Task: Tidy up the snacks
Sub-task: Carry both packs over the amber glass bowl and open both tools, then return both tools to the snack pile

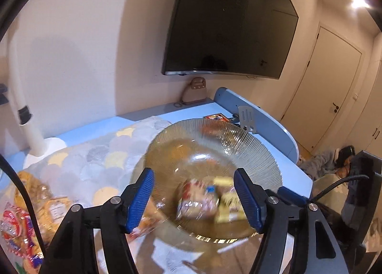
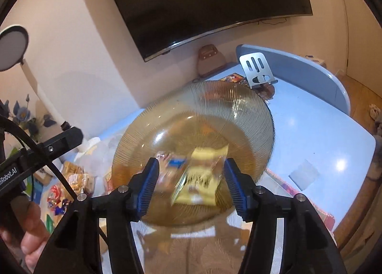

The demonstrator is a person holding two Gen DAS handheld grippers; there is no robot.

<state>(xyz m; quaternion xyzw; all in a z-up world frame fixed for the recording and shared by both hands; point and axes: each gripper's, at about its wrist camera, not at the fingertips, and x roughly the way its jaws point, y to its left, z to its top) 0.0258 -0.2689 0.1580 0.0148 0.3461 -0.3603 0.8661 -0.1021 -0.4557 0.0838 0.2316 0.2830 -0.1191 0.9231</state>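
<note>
At nine o'clock of the ribbed amber glass bowl (image 1: pixel 210 145), loose snack packets (image 1: pixel 26 214) are seen heaped on the scallop-patterned mat (image 1: pixel 100 162) over the blue table (image 1: pixel 281 154). The left gripper (image 1: pixel 194 199) is held with its blue pads (image 1: pixel 140 200) parted and nothing pinched, a red-and-white packet (image 1: pixel 195 199) lying blurred in the bowl beyond. The right gripper (image 2: pixel 191 188) is likewise spread with nothing clamped, a yellow packet (image 2: pixel 203 173) being seen in the bowl, and a metal stand (image 2: pixel 256 69) at one o'clock.

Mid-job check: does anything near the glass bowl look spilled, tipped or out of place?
Nothing looks spilled. The glass bowl sits upright on the blue table with a yellow packet inside. More snack bags lie loose on the mat beside it, not yet sorted.
</note>
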